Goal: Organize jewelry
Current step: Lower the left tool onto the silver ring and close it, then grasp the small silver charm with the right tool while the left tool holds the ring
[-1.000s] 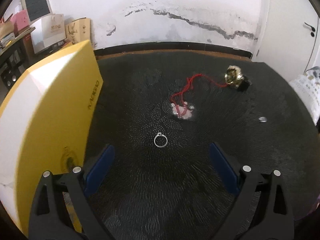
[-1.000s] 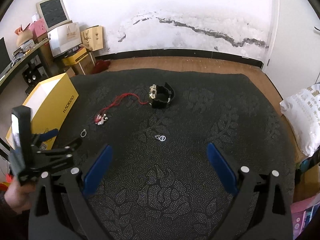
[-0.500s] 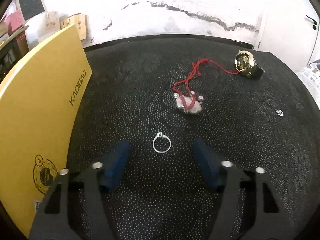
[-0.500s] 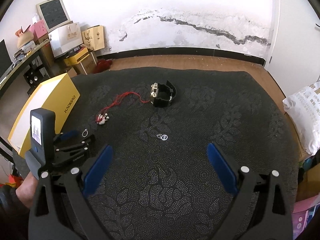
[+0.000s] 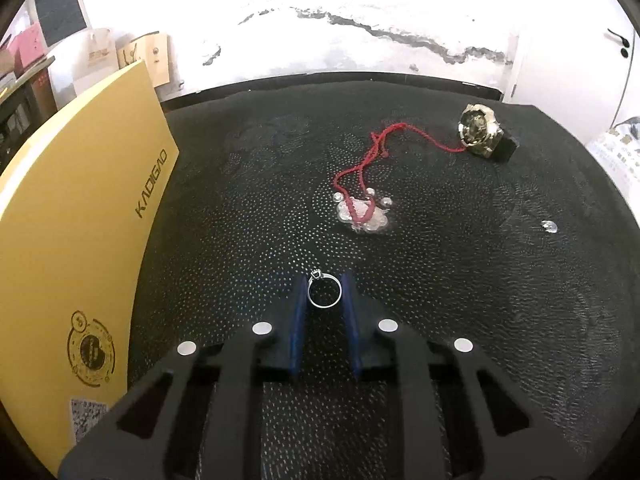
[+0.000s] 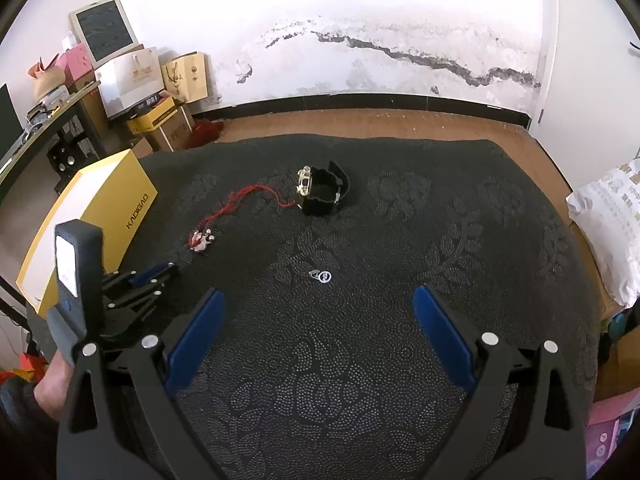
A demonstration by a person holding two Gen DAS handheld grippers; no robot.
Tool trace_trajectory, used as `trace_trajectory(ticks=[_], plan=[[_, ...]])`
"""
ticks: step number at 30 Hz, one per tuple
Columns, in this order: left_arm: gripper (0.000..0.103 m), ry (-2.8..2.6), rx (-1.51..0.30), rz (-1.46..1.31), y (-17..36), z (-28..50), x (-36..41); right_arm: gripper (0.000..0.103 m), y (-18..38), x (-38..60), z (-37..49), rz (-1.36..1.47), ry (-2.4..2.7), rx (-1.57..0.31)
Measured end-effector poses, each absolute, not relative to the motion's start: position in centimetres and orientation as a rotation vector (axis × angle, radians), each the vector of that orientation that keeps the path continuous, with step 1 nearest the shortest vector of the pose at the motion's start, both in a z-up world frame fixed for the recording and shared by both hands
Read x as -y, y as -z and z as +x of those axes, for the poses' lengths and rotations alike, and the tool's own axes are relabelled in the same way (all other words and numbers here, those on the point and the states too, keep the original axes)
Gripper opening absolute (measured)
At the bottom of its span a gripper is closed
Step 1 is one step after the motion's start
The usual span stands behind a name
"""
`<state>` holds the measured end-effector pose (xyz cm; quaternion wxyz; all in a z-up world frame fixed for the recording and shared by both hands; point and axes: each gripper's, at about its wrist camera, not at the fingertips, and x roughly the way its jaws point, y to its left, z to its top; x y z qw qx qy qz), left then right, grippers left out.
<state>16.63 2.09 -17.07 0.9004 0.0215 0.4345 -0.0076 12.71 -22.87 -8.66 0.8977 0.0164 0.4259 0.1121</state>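
Left wrist view shows detail the right view lacks: the ring (image 5: pixel 324 290) sits between the blue pads (image 5: pixel 297 320) of the left gripper (image 5: pixel 323 292), both pads touching or nearly touching its sides. So left gripper is clamped on the ring, ring on the black mat (image 5: pixel 440 320). The ring's small stone faces the far left, away from the camera; the band lies roughly flat, its opening facing up.

From the right wrist view the ring itself is hidden. Only the left gripper's body (image 6: pixel 136 284) shows, low on the mat beside the yellow box (image 6: pixel 100 216). That view adds the wide layout: the right gripper (image 6: pixel 318 320) is spread wide, holding nothing, above the mat. A small earring (image 6: pixel 321 276) lies on the mat ahead of it.

The red cord necklace (image 5: pixel 362 208) has its pendant end nearest the ring. Its cord runs away to the far right, up to the watch (image 5: pixel 482 136). The watch stands on its strap, face tilted toward the left camera. The earring (image 5: pixel 549 225) is well apart on the right.

Versus 0.5 s ago: left pads were wide, either side of the ring with clear gaps. Now they've closed in on it. Ring position unchanged. Right gripper same spread, same spot.
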Motion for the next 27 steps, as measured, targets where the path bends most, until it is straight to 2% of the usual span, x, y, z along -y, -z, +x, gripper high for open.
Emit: trace_trajectory(ticks=[4, 12, 18, 21, 22, 23, 24, 25, 27], plan=[[0.018, 0.029, -0.89, 0.066, 14.9, 15.2, -1.6, 0.092, 9.8, 23.0, 13.2, 0.035, -0.235, -0.907], [0.018, 0.085, -0.874, 0.101, 10.5, 11.3, -0.7, 0.092, 16.8, 22.5, 16.0, 0.085, -0.193, -1.086], [0.018, 0.08, -0.873, 0.027, 10.1, 9.1, -3.3, 0.092, 19.1, 19.7, 17.0, -0.062, -0.116, -1.025], [0.018, 0.064, -0.9, -0.002, 10.6, 8.8, -4.9, 0.089, 19.3, 19.0, 17.8, -0.049, -0.118, -0.977], [0.018, 0.057, -0.901, -0.011, 10.6, 8.7, -5.3, 0.083, 19.3, 19.0, 18.1, -0.038, -0.106, -0.965], [0.018, 0.056, -0.9, -0.02, 10.6, 8.5, -5.6, 0.072, 19.2, 19.1, 18.5, -0.033, -0.101, -0.953], [0.018, 0.06, -0.897, -0.023, 10.4, 8.4, -5.9, 0.064, 19.2, 19.2, 18.8, -0.028, -0.099, -0.945], [0.018, 0.059, -0.891, -0.016, 10.3, 8.2, -5.9, 0.051, 19.2, 19.3, 19.0, -0.024, -0.094, -0.938], [0.018, 0.058, -0.878, -0.003, 10.1, 7.9, -6.1, 0.045, 19.3, 19.1, 19.4, -0.036, -0.096, -0.933]])
